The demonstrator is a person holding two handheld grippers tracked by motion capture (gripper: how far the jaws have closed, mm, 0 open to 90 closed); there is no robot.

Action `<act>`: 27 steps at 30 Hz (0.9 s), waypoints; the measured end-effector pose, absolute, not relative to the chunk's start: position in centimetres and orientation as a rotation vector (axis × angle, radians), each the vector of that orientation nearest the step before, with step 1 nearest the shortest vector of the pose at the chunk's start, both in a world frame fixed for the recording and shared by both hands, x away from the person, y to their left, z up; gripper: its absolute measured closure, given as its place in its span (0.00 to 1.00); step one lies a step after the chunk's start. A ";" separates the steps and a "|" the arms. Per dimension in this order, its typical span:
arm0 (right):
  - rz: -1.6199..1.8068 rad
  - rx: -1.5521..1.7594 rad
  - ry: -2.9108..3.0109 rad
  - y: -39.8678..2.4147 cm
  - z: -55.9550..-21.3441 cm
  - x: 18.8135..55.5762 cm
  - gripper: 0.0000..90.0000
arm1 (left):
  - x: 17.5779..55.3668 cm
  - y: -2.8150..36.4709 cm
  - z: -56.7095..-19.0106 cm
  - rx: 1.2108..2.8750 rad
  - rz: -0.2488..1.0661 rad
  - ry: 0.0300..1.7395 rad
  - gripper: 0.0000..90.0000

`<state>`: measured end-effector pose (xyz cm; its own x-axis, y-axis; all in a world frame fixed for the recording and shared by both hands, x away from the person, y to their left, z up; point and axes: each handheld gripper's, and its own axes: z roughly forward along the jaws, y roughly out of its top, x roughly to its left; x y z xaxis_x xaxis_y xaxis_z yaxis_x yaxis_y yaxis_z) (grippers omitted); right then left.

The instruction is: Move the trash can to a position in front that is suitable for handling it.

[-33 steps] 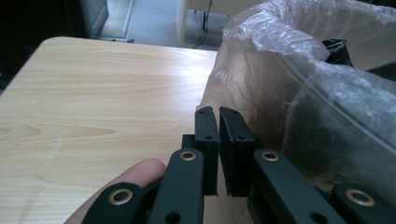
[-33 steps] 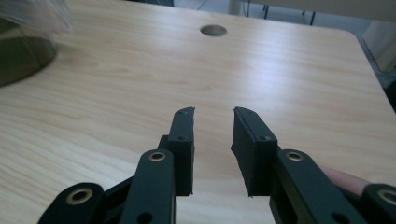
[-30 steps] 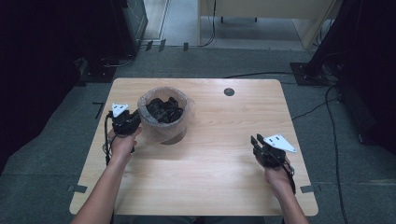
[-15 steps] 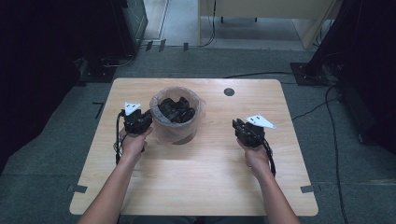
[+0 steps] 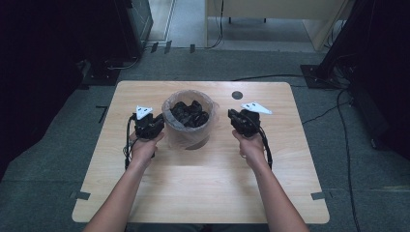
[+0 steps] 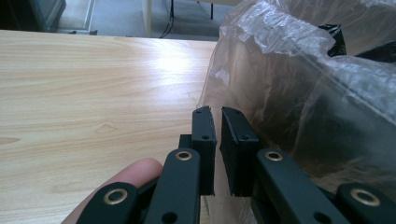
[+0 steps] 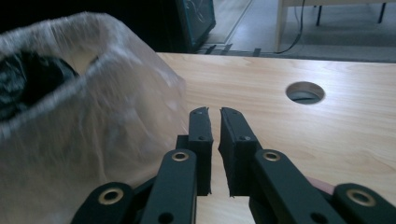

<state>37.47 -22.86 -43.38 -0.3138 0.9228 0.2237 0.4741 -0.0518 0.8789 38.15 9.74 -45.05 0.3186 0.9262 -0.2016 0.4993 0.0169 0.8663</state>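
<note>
A round bin lined with a clear plastic bag (image 5: pixel 188 123) stands mid-table, holding crumpled black material (image 5: pixel 189 114). My left gripper (image 5: pixel 149 123) sits just left of the bin; in the left gripper view its jaws (image 6: pixel 218 140) stand nearly together with nothing between them, right beside the bag's wall (image 6: pixel 299 107). My right gripper (image 5: pixel 243 120) sits just right of the bin. In the right gripper view its jaws (image 7: pixel 215 140) are likewise almost closed and empty, with the bag (image 7: pixel 70 121) to their left.
The wooden table (image 5: pixel 203 193) has a round cable hole (image 5: pixel 237 95) at the back right, seen too as the hole (image 7: pixel 305 92). Cables and dark equipment stand on the grey floor around the table.
Both grippers have moved inward and forward toward the bin, and the bin has shifted right toward the table's middle. Both now flank it closely.
</note>
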 end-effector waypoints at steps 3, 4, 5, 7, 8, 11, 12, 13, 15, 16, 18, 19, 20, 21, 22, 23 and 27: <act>1.358 1.508 1.780 -22.2 -43.1 38.5 0.99 | 38.2 9.5 -45.1 1.617 0.554 1.322 0.94; 1.362 1.515 1.775 -22.0 -43.1 38.9 1.00 | 38.2 9.4 -45.1 1.617 0.553 1.319 0.94; 1.367 1.520 1.772 -21.6 -43.0 39.3 1.00 | 38.3 9.3 -45.2 1.619 0.553 1.319 0.94; 1.373 1.531 1.772 -21.0 -43.0 40.2 1.00 | 38.3 9.1 -45.2 1.624 0.553 1.316 0.94; 1.365 1.529 1.777 -20.6 -43.1 40.6 1.00 | 38.3 8.9 -45.3 1.625 0.557 1.316 0.94; 1.326 1.494 1.817 -19.6 -43.5 41.6 1.00 | 38.4 8.7 -45.3 1.642 0.579 1.319 0.93; 1.312 1.476 1.827 -19.4 -43.7 41.8 1.00 | 38.4 8.7 -45.2 1.639 0.576 1.319 0.94; 1.314 1.470 1.831 -19.2 -43.8 42.0 1.00 | 38.4 8.7 -45.2 1.639 0.574 1.319 0.94; 1.369 1.481 1.827 -19.3 -44.0 42.3 1.00 | 38.5 8.7 -45.2 1.640 0.570 1.315 0.96; 1.421 1.490 1.826 -19.5 -44.0 42.3 1.00 | 38.5 8.7 -45.2 1.641 0.568 1.312 0.97; 1.498 1.475 1.825 -19.6 -44.0 42.2 1.00 | 38.5 8.6 -45.2 1.648 0.567 1.304 0.99; 1.498 1.457 1.826 -19.6 -43.9 42.1 1.00 | 38.5 8.6 -45.2 1.648 0.567 1.304 1.00; 1.488 1.437 1.836 -19.6 -43.9 42.0 1.00 | 38.5 8.7 -45.2 1.664 0.559 1.289 1.00; 1.483 1.423 1.845 -19.7 -43.9 42.0 1.00 | 38.6 8.7 -45.2 1.669 0.556 1.283 1.00; 1.479 1.415 1.856 -19.8 -43.9 41.8 1.00 | 38.5 8.7 -45.1 1.673 0.555 1.278 1.00; 1.476 1.407 1.861 -19.8 -43.9 41.7 1.00 | 38.5 8.7 -45.1 1.680 0.555 1.271 1.00; 1.451 1.387 1.877 -19.9 -43.9 40.9 1.00 | 38.4 8.6 -45.1 1.691 0.552 1.266 1.00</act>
